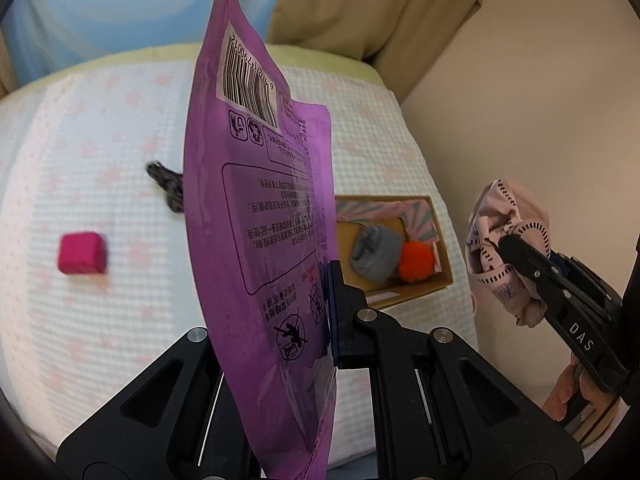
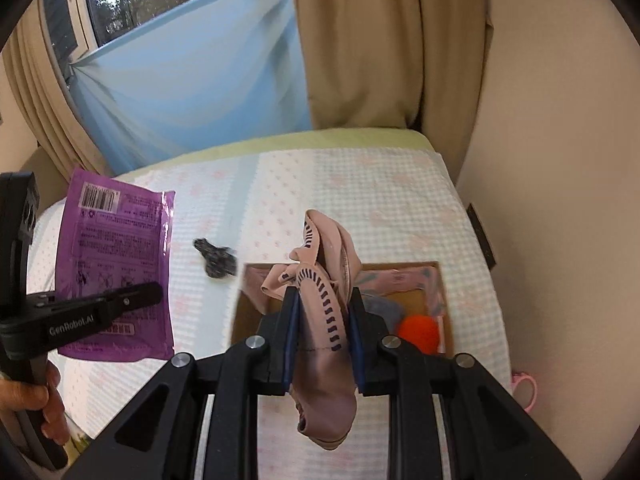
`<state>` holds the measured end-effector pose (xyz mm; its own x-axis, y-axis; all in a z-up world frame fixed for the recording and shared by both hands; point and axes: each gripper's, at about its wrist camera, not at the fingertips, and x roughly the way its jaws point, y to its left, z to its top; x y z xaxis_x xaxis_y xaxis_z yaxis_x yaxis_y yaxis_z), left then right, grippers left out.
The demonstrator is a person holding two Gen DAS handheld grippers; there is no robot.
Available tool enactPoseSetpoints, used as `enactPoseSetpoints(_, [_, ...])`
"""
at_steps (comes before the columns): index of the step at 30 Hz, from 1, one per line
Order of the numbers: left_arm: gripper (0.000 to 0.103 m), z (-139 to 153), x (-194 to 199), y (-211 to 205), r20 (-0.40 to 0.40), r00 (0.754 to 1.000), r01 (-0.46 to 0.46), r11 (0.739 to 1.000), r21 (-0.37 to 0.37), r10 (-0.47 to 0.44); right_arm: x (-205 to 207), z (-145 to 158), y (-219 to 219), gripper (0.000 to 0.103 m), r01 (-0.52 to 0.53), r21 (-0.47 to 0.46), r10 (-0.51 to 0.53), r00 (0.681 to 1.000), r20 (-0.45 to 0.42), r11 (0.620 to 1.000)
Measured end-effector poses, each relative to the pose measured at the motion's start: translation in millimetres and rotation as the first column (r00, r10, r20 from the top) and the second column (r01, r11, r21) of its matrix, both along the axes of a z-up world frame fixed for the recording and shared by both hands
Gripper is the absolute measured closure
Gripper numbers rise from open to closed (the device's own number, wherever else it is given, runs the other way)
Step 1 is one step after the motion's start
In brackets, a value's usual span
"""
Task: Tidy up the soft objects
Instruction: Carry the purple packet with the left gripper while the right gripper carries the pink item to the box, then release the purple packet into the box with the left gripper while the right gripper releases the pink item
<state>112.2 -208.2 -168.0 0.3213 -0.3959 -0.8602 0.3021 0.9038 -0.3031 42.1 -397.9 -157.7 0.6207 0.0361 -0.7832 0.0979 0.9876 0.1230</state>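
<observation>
My left gripper is shut on a purple plastic packet and holds it upright above the bed; it also shows in the right wrist view. My right gripper is shut on a crumpled pink cloth, held in the air just above the near side of a cardboard box. The box holds a grey sock ball and an orange pom-pom. A pink cube and a small dark speckled cloth lie on the bed.
The bed has a white waffle cover with pink marks. A cream wall runs along its right side. Beige and blue curtains hang behind the bed. A pink ring lies beside the bed at right.
</observation>
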Motion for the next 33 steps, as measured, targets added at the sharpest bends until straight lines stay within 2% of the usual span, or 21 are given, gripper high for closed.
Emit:
enactPoseSetpoints(7, [0.097, -34, 9, -38, -0.073, 0.997, 0.007, 1.0, 0.026, -0.005, 17, -22, -39, 0.082, -0.001, 0.008, 0.002, 0.997, -0.071, 1.0])
enactPoseSetpoints(12, [0.097, -68, 28, -60, -0.135, 0.99, 0.037, 0.998, 0.053, -0.03, 41, -53, -46, 0.082, 0.001, 0.013, 0.001, 0.989, -0.146, 1.0])
enactPoseSetpoints(21, [0.097, -136, 65, -97, -0.216, 0.971, 0.13, 0.984, 0.123, -0.101, 85, -124, -61, 0.082, 0.034, 0.094, -0.006, 0.961, -0.276, 0.995])
enactPoseSetpoints(30, [0.097, -179, 82, -119, -0.285, 0.951, 0.179, 0.965, 0.192, -0.119, 110, -161, -61, 0.082, 0.051, 0.161, 0.011, 0.932, -0.363, 0.986])
enactPoseSetpoints(31, [0.096, -181, 82, -123, -0.282, 0.952, 0.181, 0.961, 0.208, -0.119, 112, -164, -63, 0.081, 0.059, 0.167, 0.008, 0.928, -0.373, 0.984])
enactPoseSetpoints(32, [0.091, -181, 81, -126, -0.268, 0.956, 0.181, 0.957, 0.227, -0.117, 112, -166, -64, 0.076, 0.061, 0.174, 0.009, 0.926, -0.378, 0.983])
enactPoseSetpoints(33, [0.064, -180, 80, -130, -0.255, 0.96, 0.181, 0.954, 0.238, -0.118, 114, -169, -66, 0.06, 0.069, 0.18, 0.005, 0.922, -0.386, 0.981])
